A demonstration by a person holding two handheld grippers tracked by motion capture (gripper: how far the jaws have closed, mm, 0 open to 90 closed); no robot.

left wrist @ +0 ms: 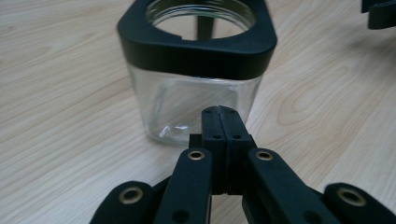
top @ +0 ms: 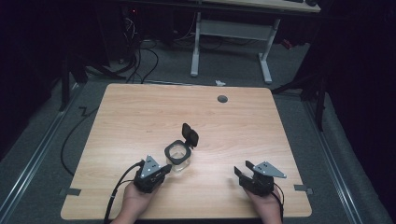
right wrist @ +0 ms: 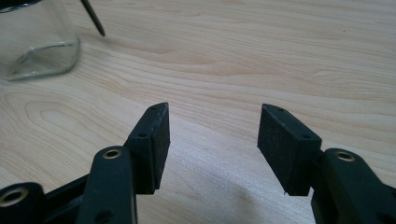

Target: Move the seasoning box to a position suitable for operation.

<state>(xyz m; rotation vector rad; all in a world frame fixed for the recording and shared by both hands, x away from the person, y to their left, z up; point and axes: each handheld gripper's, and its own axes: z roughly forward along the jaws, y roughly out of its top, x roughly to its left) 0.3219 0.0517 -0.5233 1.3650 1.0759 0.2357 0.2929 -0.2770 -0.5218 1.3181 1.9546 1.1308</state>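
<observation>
High view: we see the jar (top: 178,157), lid flipped up, near the table (top: 140,112) front edge. Left gripper (top: 164,169) just beside the jar, jaws closed, empty. Right gripper (top: 239,173) well apart from the jar, jaws open, empty.

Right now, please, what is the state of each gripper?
Left gripper: closed, holding nothing, just before the square clear glass jar with black rim.
Right gripper: open, holding nothing.
</observation>
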